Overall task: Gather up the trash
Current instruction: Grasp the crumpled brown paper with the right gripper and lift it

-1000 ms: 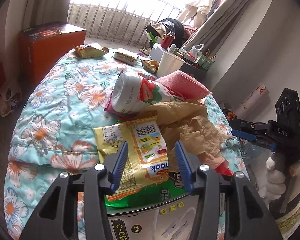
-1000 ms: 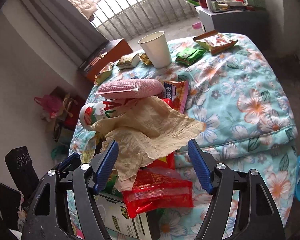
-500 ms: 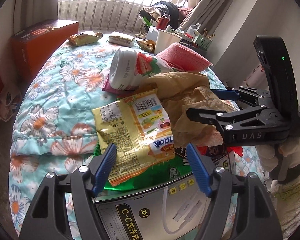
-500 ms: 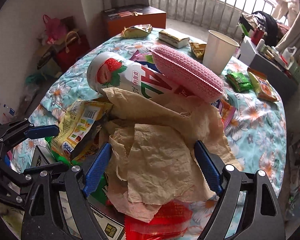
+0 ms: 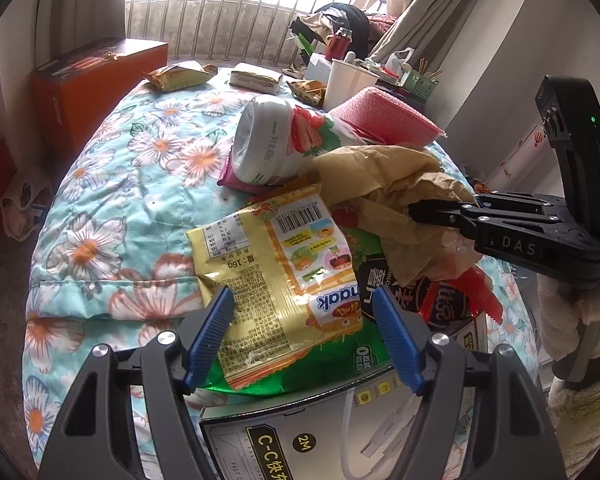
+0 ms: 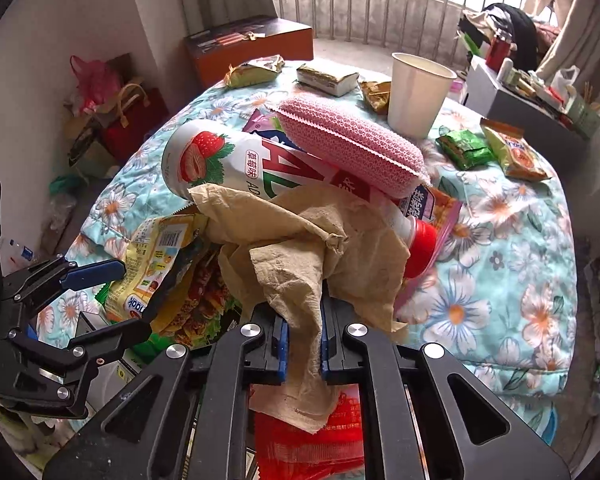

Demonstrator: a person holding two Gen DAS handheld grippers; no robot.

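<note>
Paper, brown and crumpled, is pinched between the blue pads of my right gripper, which are clamped on a hanging fold of it. Beyond those fingers lies a strawberry drink bottle under a pink sponge. My left gripper has its fingers spread wide apart, with a yellow snack wrapper between them, lying on a green packet and a cable box.

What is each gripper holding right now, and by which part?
The right gripper is shut on the crumpled brown paper, pinching its lower hanging fold. The left gripper is open, holding nothing.
</note>
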